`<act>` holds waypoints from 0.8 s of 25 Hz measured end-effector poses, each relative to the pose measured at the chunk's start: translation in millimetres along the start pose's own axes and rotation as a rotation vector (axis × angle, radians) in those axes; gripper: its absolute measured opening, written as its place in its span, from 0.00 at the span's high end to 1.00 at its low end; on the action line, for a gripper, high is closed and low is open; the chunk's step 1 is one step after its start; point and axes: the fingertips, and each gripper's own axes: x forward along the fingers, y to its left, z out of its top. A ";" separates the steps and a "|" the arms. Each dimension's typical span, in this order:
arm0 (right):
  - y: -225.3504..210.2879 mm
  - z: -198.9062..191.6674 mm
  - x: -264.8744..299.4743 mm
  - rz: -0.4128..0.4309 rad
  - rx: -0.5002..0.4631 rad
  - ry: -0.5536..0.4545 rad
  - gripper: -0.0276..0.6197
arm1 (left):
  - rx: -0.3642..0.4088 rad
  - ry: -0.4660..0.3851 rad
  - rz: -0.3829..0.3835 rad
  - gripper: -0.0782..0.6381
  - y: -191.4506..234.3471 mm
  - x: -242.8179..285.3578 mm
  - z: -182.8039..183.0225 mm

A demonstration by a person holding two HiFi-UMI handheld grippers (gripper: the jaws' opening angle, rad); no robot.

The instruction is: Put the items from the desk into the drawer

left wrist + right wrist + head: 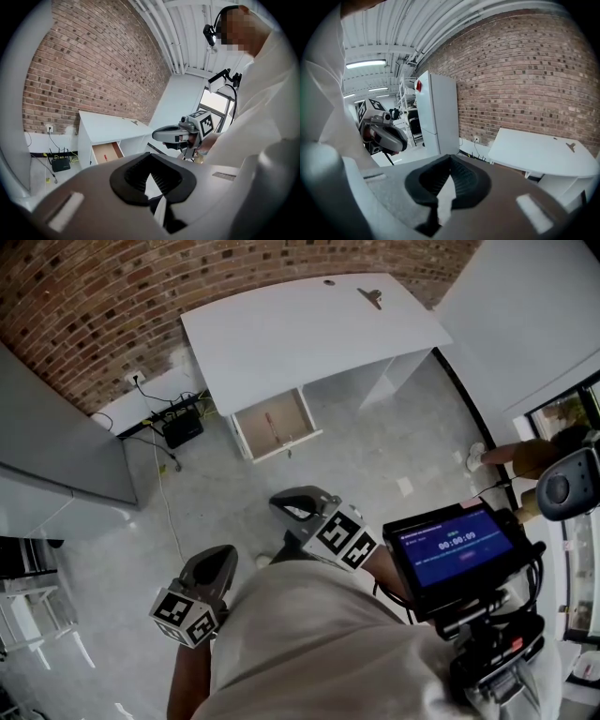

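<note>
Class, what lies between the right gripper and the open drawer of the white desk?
Only bare grey floor, as the head view shows: nothing stands between the right gripper and the open drawer.

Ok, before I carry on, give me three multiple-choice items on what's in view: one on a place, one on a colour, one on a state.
1. On what does the small dark item lie?
A) a chair
B) the top of the desk
C) a shelf

2. What colour is the desk?
A) black
B) bare brown wood
C) white

3. How does the desk's drawer stand?
A) pushed shut
B) pulled open
C) removed altogether

Answers:
1 B, since the head view shows the item on the desk top near its far end.
2 C, since the top and the side panels are white in all three views.
3 B, since the drawer juts out of the desk front with its inside showing.
</note>
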 end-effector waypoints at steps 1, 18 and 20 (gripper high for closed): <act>0.2 0.1 -0.5 -0.001 0.000 0.000 0.95 | 0.001 0.001 -0.002 0.89 -0.3 0.8 -0.2; 5.6 -1.4 -4.4 0.004 -0.008 0.008 0.95 | -0.014 0.018 -0.023 0.89 -7.5 3.6 -4.8; 6.4 -3.5 -4.9 0.007 -0.006 0.013 0.95 | -0.016 0.021 -0.021 0.89 -8.4 3.3 -6.3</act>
